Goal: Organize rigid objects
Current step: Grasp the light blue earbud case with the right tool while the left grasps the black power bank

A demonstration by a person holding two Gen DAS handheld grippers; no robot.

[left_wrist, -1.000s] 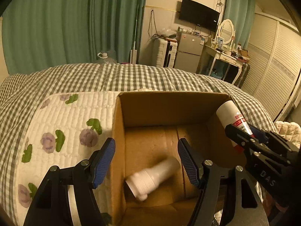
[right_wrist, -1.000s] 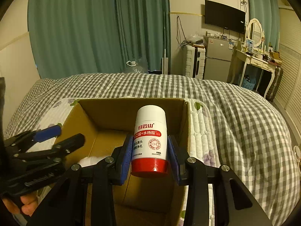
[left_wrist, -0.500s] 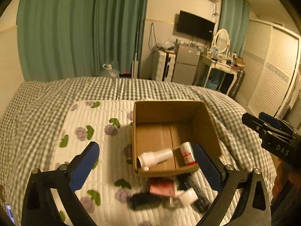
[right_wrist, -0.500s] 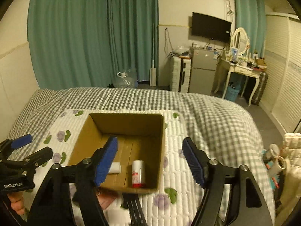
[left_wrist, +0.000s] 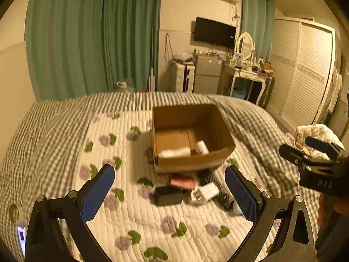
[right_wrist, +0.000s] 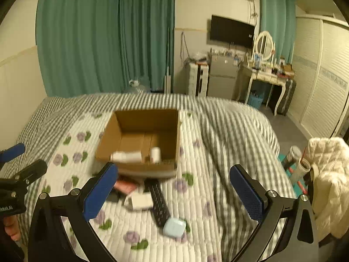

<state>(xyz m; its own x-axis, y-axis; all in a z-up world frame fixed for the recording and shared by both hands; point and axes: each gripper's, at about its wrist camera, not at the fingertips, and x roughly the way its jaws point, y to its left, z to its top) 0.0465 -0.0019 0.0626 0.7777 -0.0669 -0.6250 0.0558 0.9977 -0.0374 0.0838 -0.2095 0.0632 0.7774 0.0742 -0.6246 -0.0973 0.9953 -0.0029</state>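
While both my left gripper [left_wrist: 169, 193] and right gripper [right_wrist: 174, 193] hang wide open and empty, I should pick one loose thing, say the remote [right_wrist: 159, 202], squarely before lifting toward the box [right_wrist: 139, 170].

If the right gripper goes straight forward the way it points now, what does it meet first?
Probably the loose items on the quilt: the black remote and white adapter lie between the open right gripper's fingers, nearer than the cardboard box. Depth is unclear.
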